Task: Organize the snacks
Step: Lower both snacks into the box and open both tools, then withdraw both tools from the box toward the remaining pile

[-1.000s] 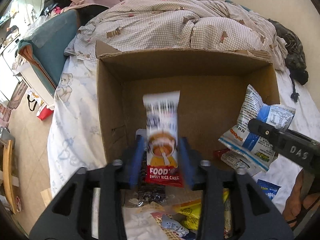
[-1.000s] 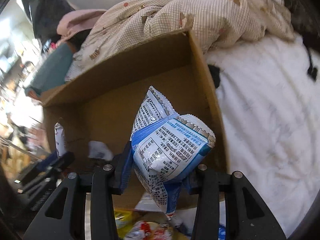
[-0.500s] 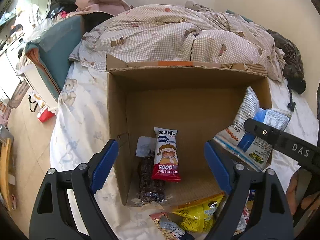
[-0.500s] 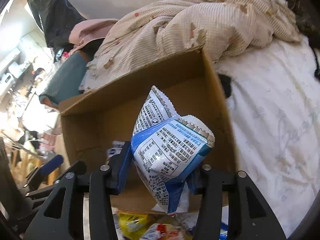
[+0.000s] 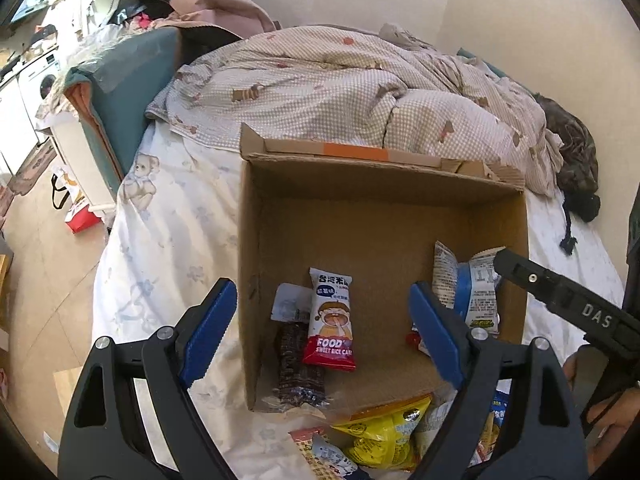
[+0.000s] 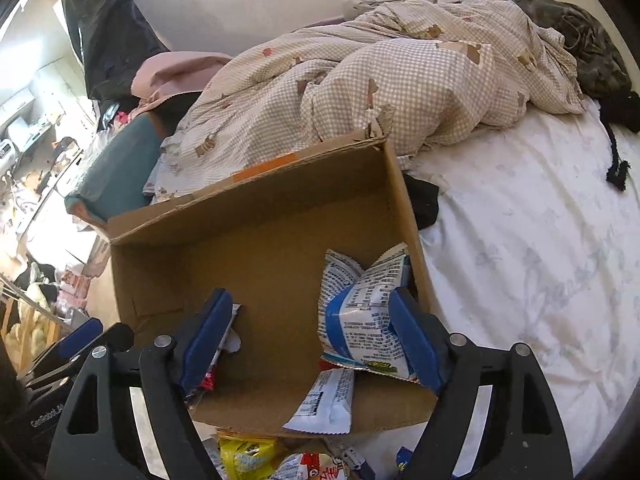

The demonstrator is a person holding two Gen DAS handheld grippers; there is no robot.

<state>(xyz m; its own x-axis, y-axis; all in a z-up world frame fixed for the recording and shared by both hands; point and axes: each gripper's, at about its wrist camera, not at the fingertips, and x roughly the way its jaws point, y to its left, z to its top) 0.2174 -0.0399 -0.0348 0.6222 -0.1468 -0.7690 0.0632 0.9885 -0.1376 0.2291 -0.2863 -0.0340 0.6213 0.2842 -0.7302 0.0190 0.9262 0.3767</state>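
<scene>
Tongs status: left gripper [image 5: 318,336] stands apart and empty above the cardboard box [image 5: 248,272]; right gripper [image 6: 308,340] is opening, the blue-and-white packet [image 6: 360,312] between its jaws, near the right pad, resting against the box's right wall. To finish the release well, spread fully, then withdraw upward clear of the walls. Count inside the box: five packets visible, including the rice cake packet [image 5: 331,320]. More lie on the bedsheet [image 6: 520,264] at the near edge, too overlapped to count.
</scene>
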